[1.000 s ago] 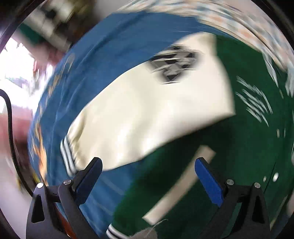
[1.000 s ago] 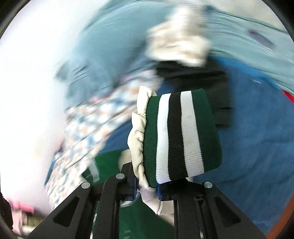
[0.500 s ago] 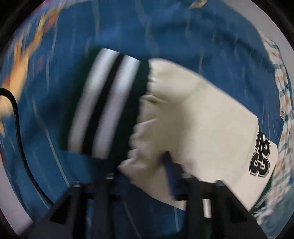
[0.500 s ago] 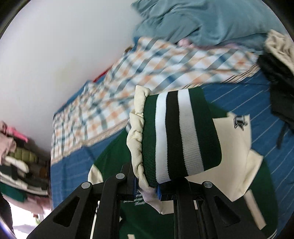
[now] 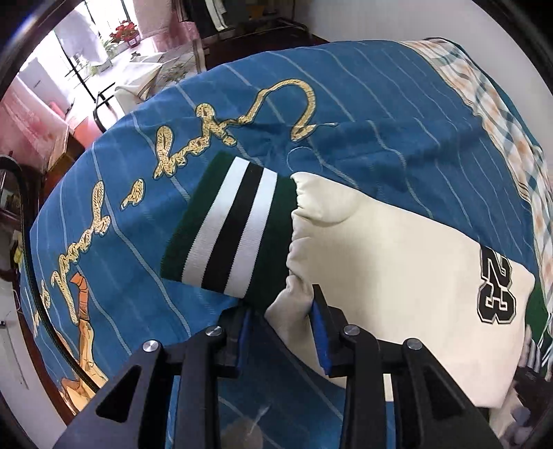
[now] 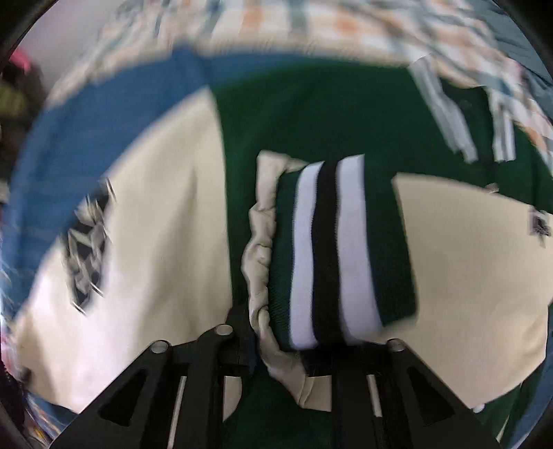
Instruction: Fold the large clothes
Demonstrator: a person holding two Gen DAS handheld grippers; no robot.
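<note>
A green varsity jacket with cream sleeves lies on a blue bedspread (image 5: 380, 114). In the left wrist view my left gripper (image 5: 281, 331) is shut on the cream sleeve (image 5: 397, 262) just behind its green, white and black striped cuff (image 5: 228, 228); a black "23" patch (image 5: 496, 286) sits further up that sleeve. In the right wrist view, which is blurred, my right gripper (image 6: 293, 349) is shut on the other sleeve at its striped cuff (image 6: 335, 248), held over the green jacket body (image 6: 311, 114), with cream sleeves on both sides.
The bedspread carries gold script (image 5: 207, 138). A checked blanket (image 5: 511, 138) lies along the bed's right side and shows at the top of the right wrist view (image 6: 311, 24). Beyond the bed's left edge are furniture and a bright window (image 5: 86, 51).
My left gripper went from open above the jacket to shut on the left sleeve by its cuff. My right gripper carried its cuff from above the bed down over the green jacket body.
</note>
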